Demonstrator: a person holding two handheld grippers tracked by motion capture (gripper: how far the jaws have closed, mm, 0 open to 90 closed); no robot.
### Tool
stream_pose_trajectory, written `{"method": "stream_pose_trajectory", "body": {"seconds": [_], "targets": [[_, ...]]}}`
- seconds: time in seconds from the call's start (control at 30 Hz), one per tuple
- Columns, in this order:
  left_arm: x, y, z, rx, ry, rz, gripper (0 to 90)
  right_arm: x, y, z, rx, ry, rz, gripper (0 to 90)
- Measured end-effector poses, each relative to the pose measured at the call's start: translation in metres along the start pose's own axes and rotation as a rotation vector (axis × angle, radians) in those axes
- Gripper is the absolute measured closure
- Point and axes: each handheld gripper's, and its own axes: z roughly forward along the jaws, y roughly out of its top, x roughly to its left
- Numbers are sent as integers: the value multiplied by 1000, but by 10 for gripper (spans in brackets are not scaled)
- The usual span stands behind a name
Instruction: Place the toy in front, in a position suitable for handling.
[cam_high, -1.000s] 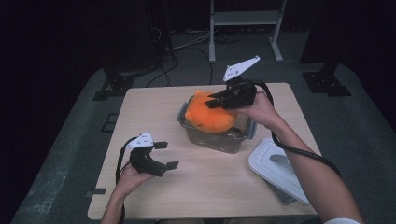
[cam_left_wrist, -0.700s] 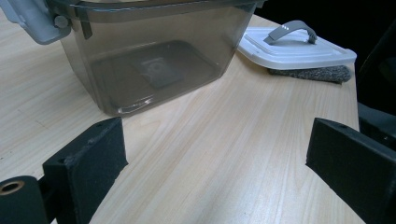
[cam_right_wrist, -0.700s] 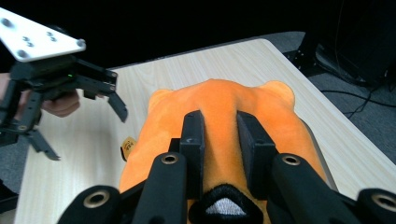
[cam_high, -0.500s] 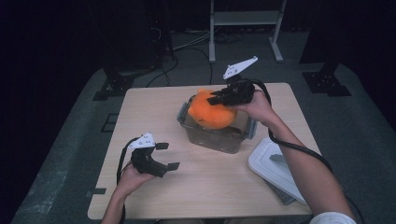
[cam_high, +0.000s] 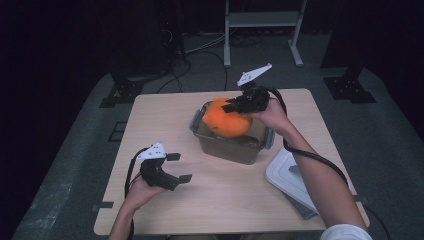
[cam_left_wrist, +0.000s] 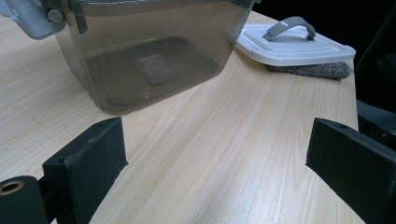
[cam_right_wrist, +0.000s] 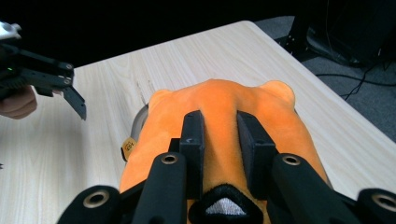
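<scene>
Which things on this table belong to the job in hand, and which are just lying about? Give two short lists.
In use:
orange plush toy, pinched by the right gripper above the box
clear plastic box, open, under the toy

Lying about:
white lid, flat near the table's right edge
left gripper, open and empty, hovering over bare table

Overhead camera; two close, seemingly low gripper views.

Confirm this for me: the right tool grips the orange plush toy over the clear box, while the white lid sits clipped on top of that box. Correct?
Not quite. The white lid is not on the clear box; it lies on the table beside it, as the high view shows. The rest holds: the right tool pinches the orange plush toy over the open box.
</scene>
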Motion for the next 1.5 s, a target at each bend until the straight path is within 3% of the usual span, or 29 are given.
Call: {"method": "stream_pose_trajectory", "body": {"seconds": [0.37,0.73,1.5], "targets": [[0,-1,-1,-7,1,-4,39,-8,-12,14,31,-3,34,731],[-3,-1,-3,-10,-4,1,39,-8,-23,31,108,-1,41,729],[-3,0,-2,-10,-10,6,37,-10,-31,46,190,7,63,709]]}}
